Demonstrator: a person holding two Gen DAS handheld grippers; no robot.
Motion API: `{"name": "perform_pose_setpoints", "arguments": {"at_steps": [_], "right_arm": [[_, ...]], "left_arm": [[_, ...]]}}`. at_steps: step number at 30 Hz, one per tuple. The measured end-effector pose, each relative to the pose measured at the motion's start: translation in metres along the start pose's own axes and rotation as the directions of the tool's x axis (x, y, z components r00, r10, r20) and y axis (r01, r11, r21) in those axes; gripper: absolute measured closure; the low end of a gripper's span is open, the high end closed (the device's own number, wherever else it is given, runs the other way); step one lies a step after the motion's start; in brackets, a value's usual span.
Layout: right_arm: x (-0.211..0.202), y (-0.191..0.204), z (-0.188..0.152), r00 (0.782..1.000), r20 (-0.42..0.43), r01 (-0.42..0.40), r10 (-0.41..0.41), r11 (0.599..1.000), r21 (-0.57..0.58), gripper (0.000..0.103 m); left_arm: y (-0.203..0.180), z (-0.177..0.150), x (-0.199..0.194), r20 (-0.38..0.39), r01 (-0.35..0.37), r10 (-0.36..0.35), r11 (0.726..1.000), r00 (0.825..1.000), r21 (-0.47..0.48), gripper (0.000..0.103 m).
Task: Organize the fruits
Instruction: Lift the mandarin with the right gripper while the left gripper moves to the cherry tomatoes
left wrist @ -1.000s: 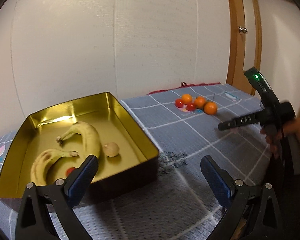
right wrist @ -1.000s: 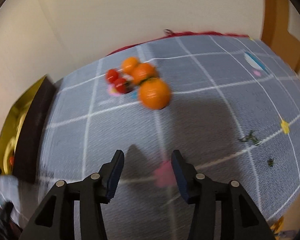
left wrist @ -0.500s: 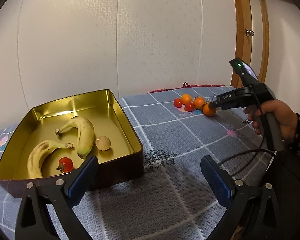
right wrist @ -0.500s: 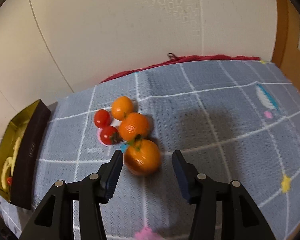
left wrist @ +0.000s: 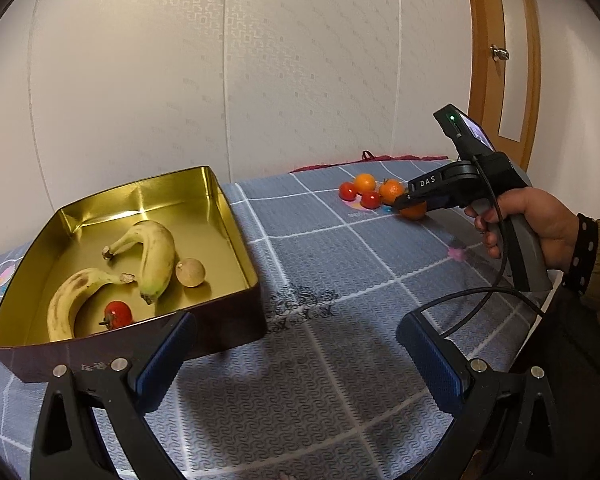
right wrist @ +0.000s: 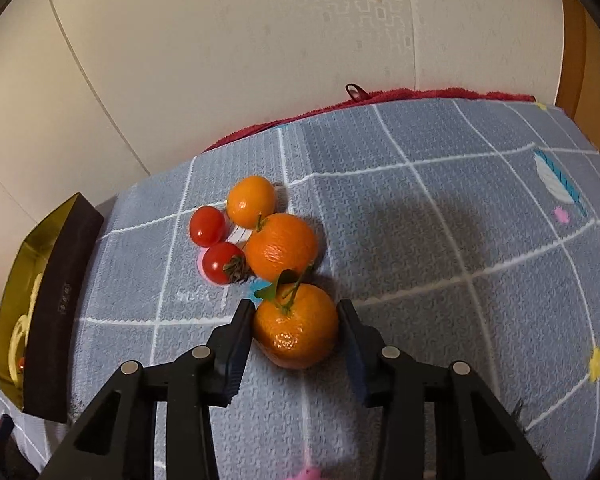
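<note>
Nearest tangerine (right wrist: 296, 326) sits on the surface (right wrist: 440, 248), stem and green leaf pointing toward the far side; the fruit is round, with no marked long axis. It lies at the near end of a tight cluster: a second tangerine (right wrist: 281, 246) touches it on the far side, a smaller orange fruit (right wrist: 251, 201) lies beyond that, and two tomatoes (right wrist: 208, 226) lie to the left.

Right gripper (right wrist: 296, 330) is open about the width of the nearest tangerine, one finger on each side. The left finger appears to touch the skin; a narrow gap shows at the right finger. The fruit rests on the surface, not lifted. In the left wrist view this gripper (left wrist: 404, 202) covers most of that tangerine, and a hand (left wrist: 540, 226) holds the grip.

Left gripper (left wrist: 296, 340) is wide open and holds nothing, near the tin (left wrist: 228, 216).

The tin stands at the left. Inside lie two bananas (left wrist: 156, 252), each curved with its stem toward the tin's middle, a pale round fruit (left wrist: 191, 273) of uncertain kind, and one tomato (left wrist: 117, 314). From the right wrist view the tin's contents are mostly hidden by its dark wall.
</note>
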State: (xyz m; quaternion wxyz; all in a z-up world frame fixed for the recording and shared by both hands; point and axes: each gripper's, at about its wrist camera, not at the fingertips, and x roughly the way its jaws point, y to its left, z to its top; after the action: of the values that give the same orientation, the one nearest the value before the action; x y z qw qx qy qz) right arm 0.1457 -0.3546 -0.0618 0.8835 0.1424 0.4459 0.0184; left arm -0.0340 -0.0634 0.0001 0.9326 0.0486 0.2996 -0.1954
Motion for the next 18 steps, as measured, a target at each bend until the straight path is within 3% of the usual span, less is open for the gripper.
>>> {"name": "perform_pose_setpoints", "arguments": {"at_steps": [10,18], "right_arm": [[-0.016,-0.018,-0.015,1.0,-0.011,-0.006,0.006,0.999,0.053,0.061],[-0.033,-0.043,-0.02,0.993,-0.01,0.12,-0.119,0.989,0.087,0.061]], "left_arm": [[-0.013,0.004,0.011,-0.033,0.028,-0.029,1.0,0.999,-0.013,0.0],[-0.022,0.02,0.027,-0.052,0.042,-0.044,0.998,0.998,-0.037,0.0]]}}
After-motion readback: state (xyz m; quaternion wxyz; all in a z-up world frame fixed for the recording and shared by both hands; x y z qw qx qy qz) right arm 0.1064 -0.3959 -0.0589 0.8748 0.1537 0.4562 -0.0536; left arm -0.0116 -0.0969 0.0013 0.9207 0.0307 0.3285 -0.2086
